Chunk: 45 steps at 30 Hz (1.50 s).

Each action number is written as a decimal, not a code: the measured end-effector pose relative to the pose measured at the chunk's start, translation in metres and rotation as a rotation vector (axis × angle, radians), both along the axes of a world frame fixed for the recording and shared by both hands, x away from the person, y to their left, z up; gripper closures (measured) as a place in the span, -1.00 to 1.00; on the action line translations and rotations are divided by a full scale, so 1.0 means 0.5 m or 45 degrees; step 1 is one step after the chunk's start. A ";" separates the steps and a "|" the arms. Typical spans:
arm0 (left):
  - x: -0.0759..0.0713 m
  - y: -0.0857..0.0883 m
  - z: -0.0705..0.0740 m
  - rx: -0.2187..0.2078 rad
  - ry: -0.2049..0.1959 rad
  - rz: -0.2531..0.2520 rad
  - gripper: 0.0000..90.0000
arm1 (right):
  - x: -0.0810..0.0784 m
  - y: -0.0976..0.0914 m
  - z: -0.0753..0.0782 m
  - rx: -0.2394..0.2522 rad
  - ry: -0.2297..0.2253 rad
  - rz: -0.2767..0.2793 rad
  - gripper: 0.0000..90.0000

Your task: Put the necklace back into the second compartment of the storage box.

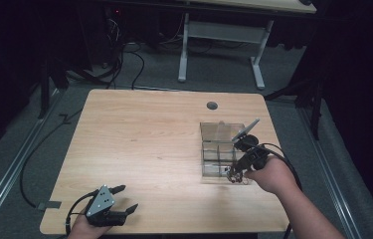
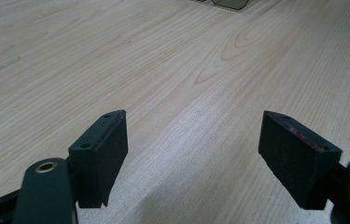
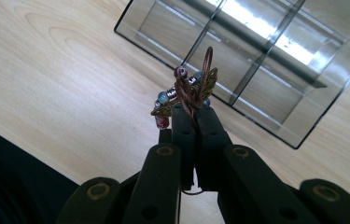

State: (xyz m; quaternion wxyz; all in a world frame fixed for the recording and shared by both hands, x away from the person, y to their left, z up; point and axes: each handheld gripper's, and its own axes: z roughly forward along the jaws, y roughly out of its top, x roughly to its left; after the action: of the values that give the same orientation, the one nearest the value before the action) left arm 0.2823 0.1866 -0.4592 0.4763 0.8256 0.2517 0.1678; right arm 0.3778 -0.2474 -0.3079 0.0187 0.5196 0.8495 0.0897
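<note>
Left gripper: we see the left gripper (image 1: 121, 199) at the near left corner of the table (image 1: 139, 139), low over bare wood. Its jaws stand wide apart with nothing between them — we judge it is parked out of the way while the other hand works.

Table: light wood grain, with a small round grommet (image 1: 212, 105) near its far edge.

Clear box: a transparent compartment box (image 1: 217, 149) sits right of centre on the table, its lid (image 1: 222, 130) tilted up at the far side. We take the raised lid to mean the compartments are meant to be reached from above.

Right gripper: the right gripper (image 1: 237, 174) hovers at the box's near edge. Its jaws are pressed together on a beaded bracelet (image 3: 186, 95) — coppery wire loops, blue and red beads, a filigree charm — which bunches above the jaw tips, held clear of the table.

Where the bracelet is: in the right gripper, just beside the box; we cannot tell which compartment it is over.

Writing: we can read no brand, label or lettering on anything.
</note>
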 end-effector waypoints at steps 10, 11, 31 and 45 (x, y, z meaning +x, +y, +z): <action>0.000 0.000 0.000 0.000 0.001 -0.004 -0.46 | 0.058 -0.003 0.008 -0.023 -0.020 -0.023 0.97; 0.000 0.000 0.000 0.000 0.001 -0.004 -0.46 | 0.065 -0.003 0.007 -0.022 -0.018 -0.028 0.97; 0.000 0.000 0.000 0.007 0.002 -0.014 -0.46 | 0.181 -0.007 -0.069 -0.086 -0.024 -0.076 0.97; -0.001 -0.001 0.000 0.009 0.003 -0.017 -0.46 | 0.198 0.001 -0.128 -0.098 0.008 -0.078 0.97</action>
State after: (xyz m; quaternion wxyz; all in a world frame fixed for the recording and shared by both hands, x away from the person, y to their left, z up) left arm 0.2821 0.1861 -0.4593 0.4744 0.8291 0.2461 0.1644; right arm 0.4768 -0.2471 -0.3720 0.0388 0.5445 0.8361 0.0548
